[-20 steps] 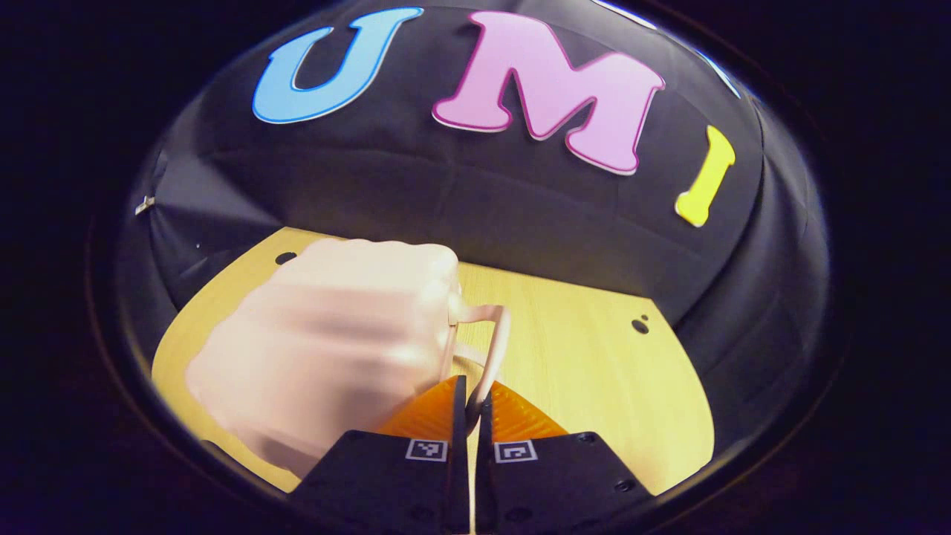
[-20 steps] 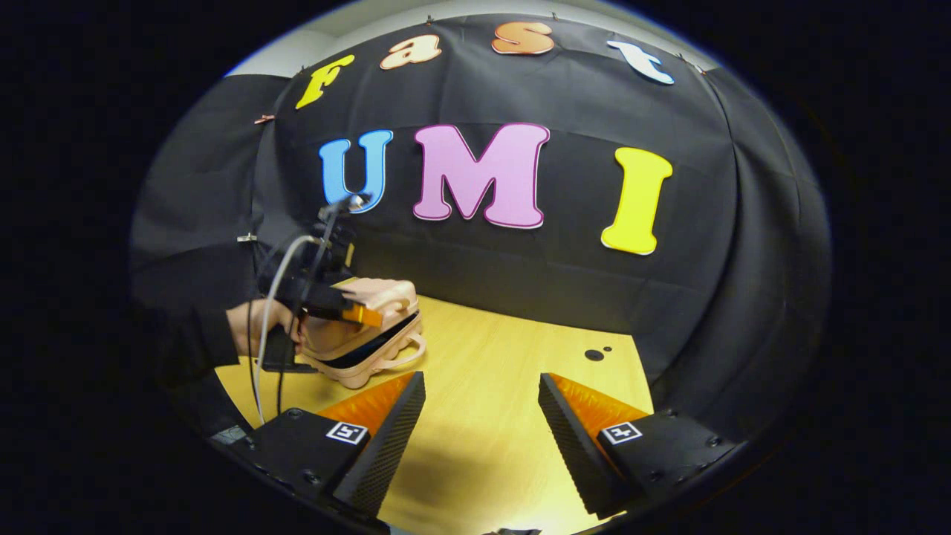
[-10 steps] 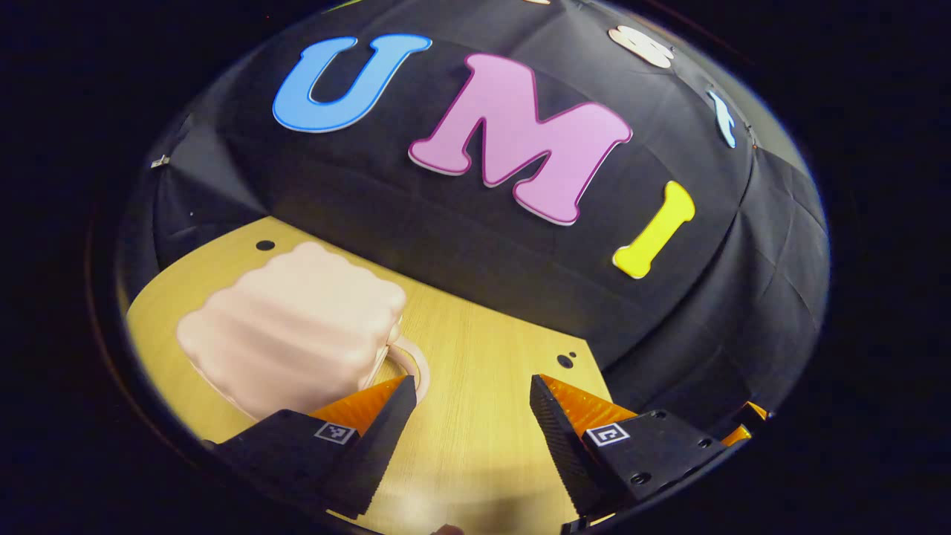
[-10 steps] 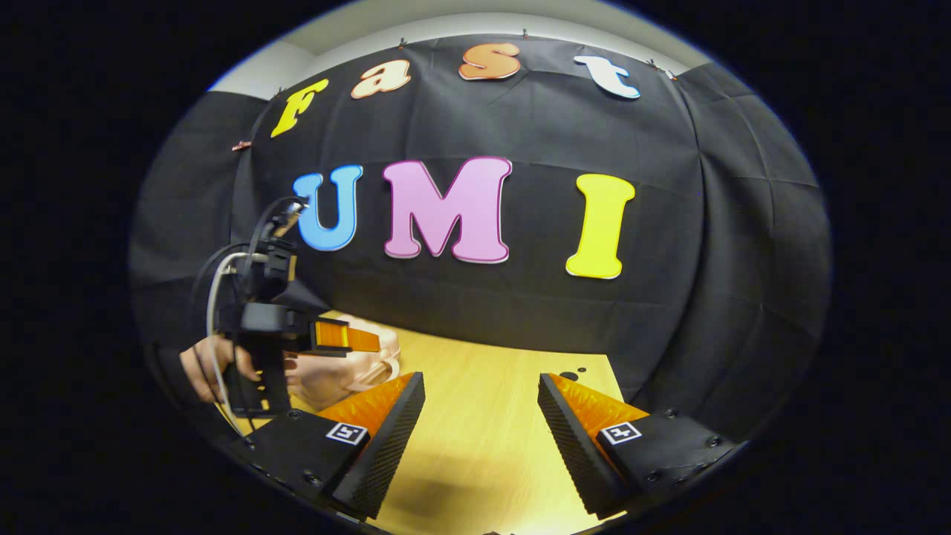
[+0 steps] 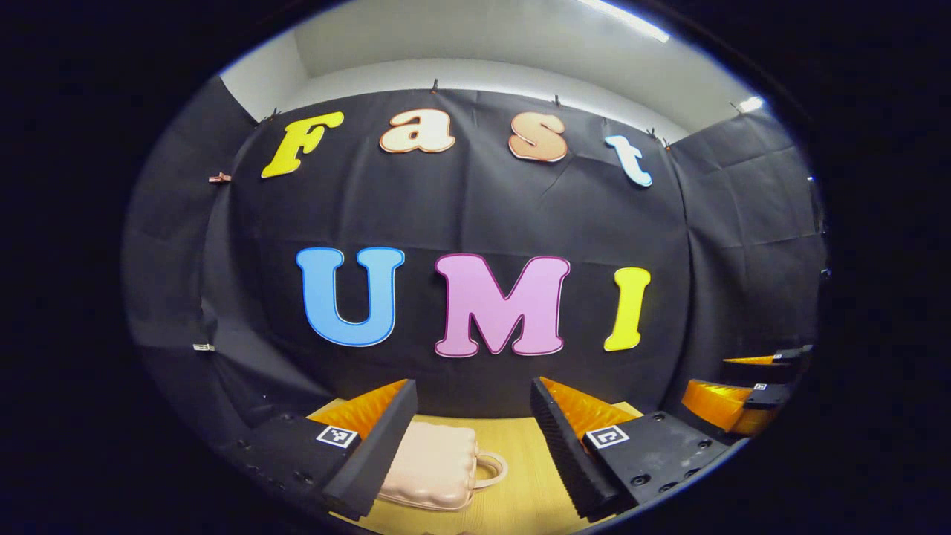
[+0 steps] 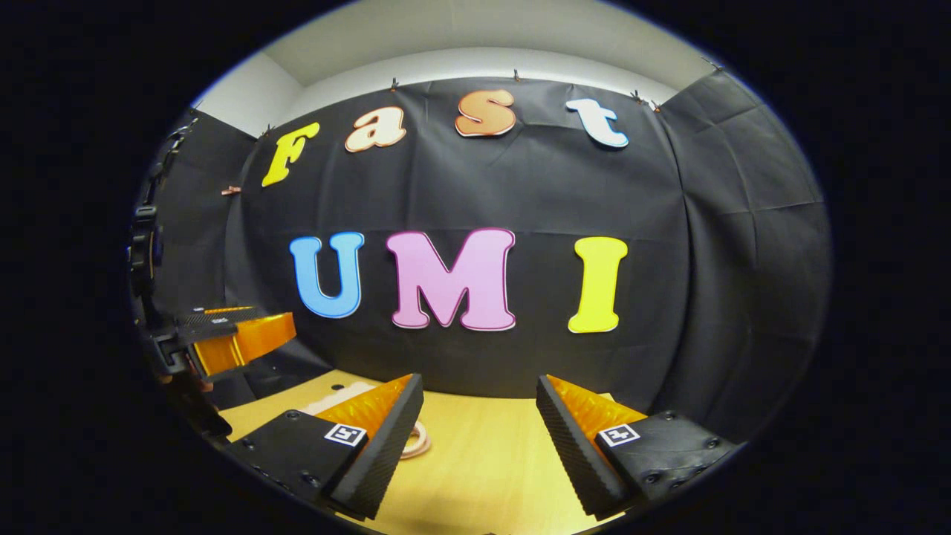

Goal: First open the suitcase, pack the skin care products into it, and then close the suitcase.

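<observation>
Suitcase [image 5: 435, 468] lies closed on the table [image 5: 520, 505], between the left gripper's [image 5: 473, 416] spread jaws; right gripper [image 6: 479, 416] also gapes.

In the left gripper view the suitcase [image 5: 435, 467] is lying flat on the table [image 5: 520, 499] — its handle [image 5: 490, 469] is pointing toward the right edge. The booth wall [image 5: 475, 215] is standing behind the table's far edge. The right gripper [image 5: 743, 386] is hanging off to the right, and in the right gripper view the left gripper [image 6: 230, 338] is sitting above the table's left edge.
</observation>
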A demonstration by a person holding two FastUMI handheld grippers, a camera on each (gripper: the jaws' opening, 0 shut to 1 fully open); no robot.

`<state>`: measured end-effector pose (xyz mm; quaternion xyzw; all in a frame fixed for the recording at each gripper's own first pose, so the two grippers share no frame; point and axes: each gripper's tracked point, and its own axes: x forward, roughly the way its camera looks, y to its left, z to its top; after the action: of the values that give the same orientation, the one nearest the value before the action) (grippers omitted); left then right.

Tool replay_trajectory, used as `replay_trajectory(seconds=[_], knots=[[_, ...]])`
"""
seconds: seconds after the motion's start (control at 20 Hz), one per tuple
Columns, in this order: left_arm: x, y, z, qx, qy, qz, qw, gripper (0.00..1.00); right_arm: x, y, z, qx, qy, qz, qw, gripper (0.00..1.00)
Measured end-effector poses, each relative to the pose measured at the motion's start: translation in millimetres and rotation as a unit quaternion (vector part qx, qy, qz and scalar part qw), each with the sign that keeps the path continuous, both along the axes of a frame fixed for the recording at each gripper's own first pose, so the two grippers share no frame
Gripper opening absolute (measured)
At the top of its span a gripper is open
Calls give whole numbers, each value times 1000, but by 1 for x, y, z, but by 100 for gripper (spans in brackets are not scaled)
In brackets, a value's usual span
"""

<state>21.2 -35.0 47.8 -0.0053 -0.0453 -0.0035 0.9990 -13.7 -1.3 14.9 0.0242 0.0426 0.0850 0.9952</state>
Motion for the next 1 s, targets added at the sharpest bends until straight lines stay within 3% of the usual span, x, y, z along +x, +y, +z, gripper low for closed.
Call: replay_trajectory(seconds=[0.2,0.25,0.3,1.0], knots=[[13,0,-7,-16,-3,-3,1000,96,-14,27,-11,-10,5,-8,1000,97],[13,2,-8,-18,-1,-8,1000,92,-16,33,-12,-8,9,-9,1000,97],[14,2,-8,-16,-3,-11,1000,96,-19,39,-12,-5,11,-10,1000,97],[8,21,-10,25,-22,-21,999,96,-31,61,-13,-7,6,-63,998,97]])
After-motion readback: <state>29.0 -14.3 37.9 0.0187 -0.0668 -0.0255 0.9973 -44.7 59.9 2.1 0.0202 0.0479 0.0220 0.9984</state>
